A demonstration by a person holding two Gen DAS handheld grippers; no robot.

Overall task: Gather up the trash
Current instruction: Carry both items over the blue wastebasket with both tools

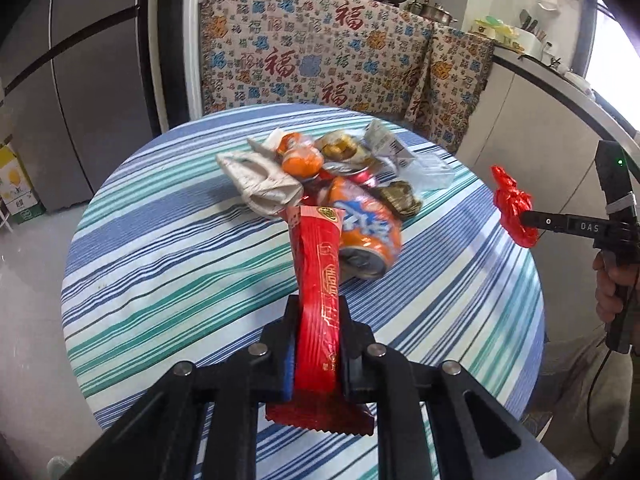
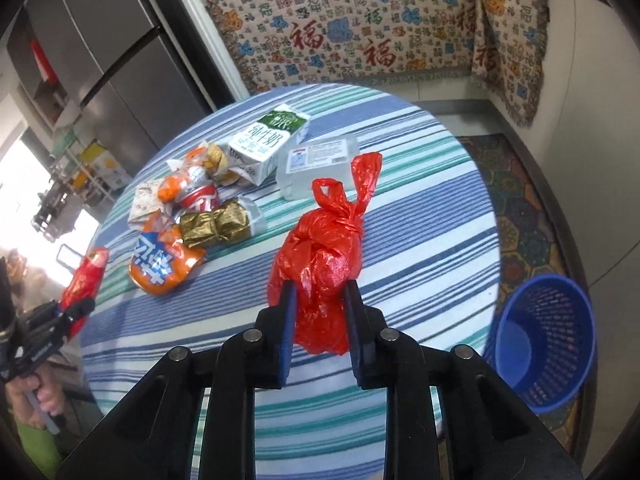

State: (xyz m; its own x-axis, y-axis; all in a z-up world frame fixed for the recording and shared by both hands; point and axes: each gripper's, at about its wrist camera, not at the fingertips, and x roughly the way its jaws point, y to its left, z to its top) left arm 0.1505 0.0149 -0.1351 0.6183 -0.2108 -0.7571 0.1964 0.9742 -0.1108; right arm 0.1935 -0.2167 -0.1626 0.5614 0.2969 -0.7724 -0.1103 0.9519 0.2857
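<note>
Two grippers, each clamped on light, crinkly trash above the table (image 2: 440, 184).
Left gripper (image 1: 318, 344) pinches a red wrapper (image 1: 318, 280) mid-length (slippery foil); right gripper (image 2: 320, 320) squeezes a knotted red bag (image 2: 320, 264), soft, near the table's front edge.

On the bench (image 2: 420, 216), a milk carton (image 2: 268, 142) lies behind a heap of cans and wrappers (image 2: 188, 216), with a clear box (image 2: 320, 164) to the carton's right. A basket (image 2: 548, 340) stands on the floor off the bench's right edge.
</note>
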